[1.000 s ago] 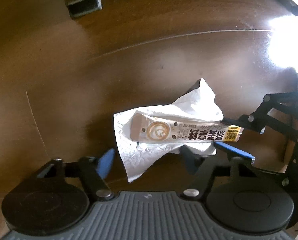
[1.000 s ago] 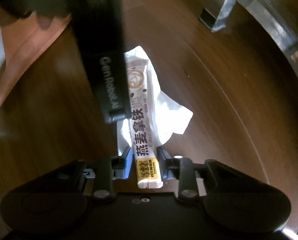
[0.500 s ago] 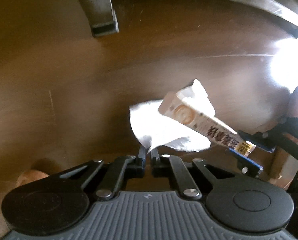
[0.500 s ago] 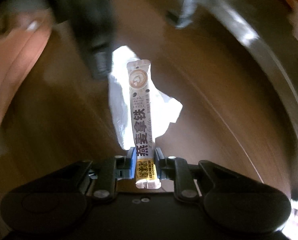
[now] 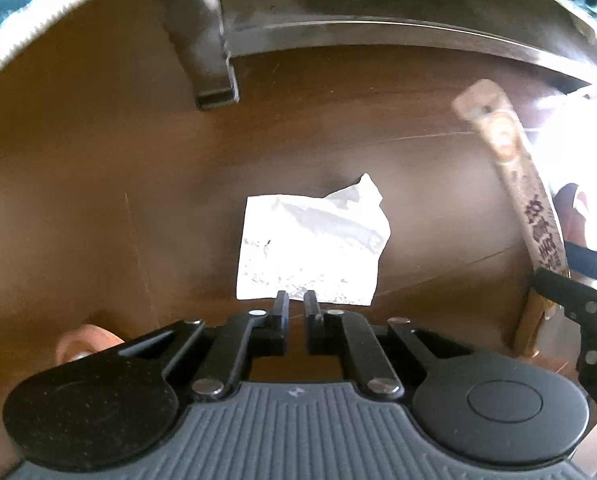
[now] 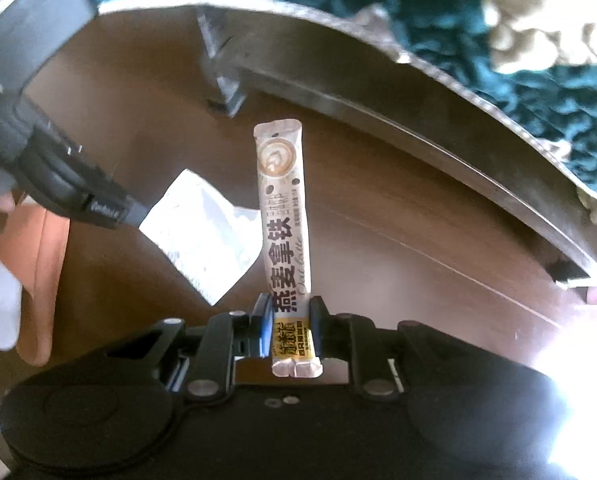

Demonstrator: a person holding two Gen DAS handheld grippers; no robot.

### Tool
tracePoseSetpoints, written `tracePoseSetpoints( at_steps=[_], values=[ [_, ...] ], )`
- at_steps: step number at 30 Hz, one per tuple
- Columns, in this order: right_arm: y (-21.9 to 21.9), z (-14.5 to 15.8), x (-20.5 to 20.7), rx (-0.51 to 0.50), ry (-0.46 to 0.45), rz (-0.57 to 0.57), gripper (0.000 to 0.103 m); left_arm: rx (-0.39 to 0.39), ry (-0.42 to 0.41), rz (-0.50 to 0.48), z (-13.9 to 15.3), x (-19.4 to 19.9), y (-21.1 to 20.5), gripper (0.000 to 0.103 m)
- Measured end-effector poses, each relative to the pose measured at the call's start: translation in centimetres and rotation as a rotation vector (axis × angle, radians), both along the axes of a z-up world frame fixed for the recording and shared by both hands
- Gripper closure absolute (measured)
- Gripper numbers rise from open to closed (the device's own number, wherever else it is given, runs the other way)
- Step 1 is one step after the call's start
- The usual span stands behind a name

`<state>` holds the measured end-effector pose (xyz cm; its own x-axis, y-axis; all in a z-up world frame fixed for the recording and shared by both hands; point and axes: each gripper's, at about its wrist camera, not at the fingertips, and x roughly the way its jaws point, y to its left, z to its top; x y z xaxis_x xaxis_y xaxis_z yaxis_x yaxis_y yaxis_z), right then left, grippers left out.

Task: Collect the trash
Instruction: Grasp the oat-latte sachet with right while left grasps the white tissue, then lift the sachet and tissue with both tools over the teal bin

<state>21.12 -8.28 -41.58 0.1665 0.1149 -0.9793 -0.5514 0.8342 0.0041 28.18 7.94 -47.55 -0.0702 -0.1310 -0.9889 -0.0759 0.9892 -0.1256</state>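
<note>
A crumpled white tissue (image 5: pixel 310 248) hangs over the brown wooden floor, its lower edge caught between the tips of my left gripper (image 5: pixel 297 300). That gripper's jaws are opening slightly, with the tissue's edge still between them. In the right wrist view the tissue (image 6: pixel 202 236) dangles from the left gripper (image 6: pixel 138 216) at the left. My right gripper (image 6: pixel 288 312) is shut on the yellow end of a long coffee sachet (image 6: pixel 284 216), which sticks straight out from the fingers. The sachet (image 5: pixel 514 176) also shows at the right of the left wrist view, clear of the tissue.
A metal furniture leg (image 5: pixel 214 64) and a curved metal rail (image 5: pixel 418 36) stand beyond the tissue. A teal and cream rug (image 6: pixel 498 20) lies past the rail. A person's foot (image 6: pixel 42 264) is at the left. Sun glare (image 5: pixel 570 152) washes out the right side.
The left gripper shut on the tissue's edge and rose with it. The right gripper lifted the sachet off the tissue and swung it away to the right.
</note>
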Motion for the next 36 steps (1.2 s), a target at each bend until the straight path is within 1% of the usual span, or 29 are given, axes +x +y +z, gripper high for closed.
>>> tracePoseSetpoints(
  at_steps=[1,2,3,4,5,6,8,12,15,17,21,25,26,27,29,31,32,33,34,35,36],
  values=[
    [-0.1,-0.3,0.3,0.003,0.008,-0.013,0.085,-0.006,0.003,0.013,-0.4,0.1,0.1,0.086],
    [-0.4,-0.7,0.9,0.006,0.015,-0.022,0.085,-0.013,0.007,0.024,-0.6,0.2,0.1,0.069],
    [-0.6,-1.2,1.3,0.008,0.025,-0.033,0.085,-0.018,0.013,0.035,-1.2,0.3,0.1,0.041],
    [-1.6,-1.7,1.6,0.012,0.036,-0.046,0.085,-0.016,0.011,0.046,-1.7,0.4,0.0,0.030],
    [-2.3,-1.9,1.3,0.016,0.045,-0.059,0.085,-0.012,-0.002,0.061,-2.0,0.6,0.0,0.022],
    [-2.6,-2.3,1.7,0.019,0.053,-0.067,0.085,-0.024,-0.003,0.089,-2.6,0.8,0.1,0.022],
    [-2.8,-3.2,2.1,0.026,0.072,-0.094,0.085,-0.066,0.032,0.178,-5.0,1.1,0.6,0.022],
    [-3.0,-4.8,2.4,0.037,0.105,-0.140,0.085,-0.054,0.056,0.336,-7.7,2.0,1.4,0.022],
    [-3.1,-5.6,2.4,0.040,0.124,-0.153,0.085,-0.079,0.086,0.440,-9.5,2.5,1.7,0.022],
    [-3.0,-6.0,2.3,0.043,0.132,-0.157,0.085,-0.099,0.096,0.486,-10.3,2.8,1.8,0.022],
    [-2.9,-6.6,2.6,0.045,0.142,-0.163,0.085,-0.068,0.116,0.514,-11.3,3.2,1.6,0.023],
    [-3.2,-6.6,2.6,0.045,0.143,-0.175,0.085,-0.013,0.119,0.470,-11.6,3.4,0.5,0.024],
    [-3.2,-6.6,2.7,0.040,0.143,-0.175,0.085,0.006,0.115,0.443,-11.5,3.4,0.1,0.028],
    [-3.2,-6.8,2.7,0.036,0.144,-0.173,0.085,0.023,0.112,0.426,-11.4,3.4,-0.2,0.035],
    [-3.1,-7.0,2.7,0.030,0.146,-0.170,0.085,0.064,0.102,0.400,-11.1,3.1,-0.6,0.046],
    [-3.0,-7.1,2.7,0.026,0.144,-0.170,0.085,0.085,0.100,0.382,-10.9,3.0,-0.8,0.057],
    [-2.9,-7.3,2.7,0.024,0.144,-0.170,0.085,0.093,0.101,0.384,-10.8,2.9,-0.7,0.069],
    [-2.9,-7.3,2.8,0.021,0.143,-0.167,0.085,0.088,0.098,0.386,-10.7,2.8,-0.5,0.090],
    [-2.7,-7.3,2.8,0.018,0.139,-0.166,0.085,0.072,0.104,0.384,-10.7,2.7,-0.3,0.098],
    [-2.6,-7.3,2.8,0.018,0.138,-0.167,0.085,0.069,0.113,0.382,-10.6,2.5,-0.2,0.098],
    [-2.5,-7.2,2.8,0.020,0.138,-0.168,0.085,0.076,0.113,0.375,-9.9,2.5,0.4,0.098]
  ],
)
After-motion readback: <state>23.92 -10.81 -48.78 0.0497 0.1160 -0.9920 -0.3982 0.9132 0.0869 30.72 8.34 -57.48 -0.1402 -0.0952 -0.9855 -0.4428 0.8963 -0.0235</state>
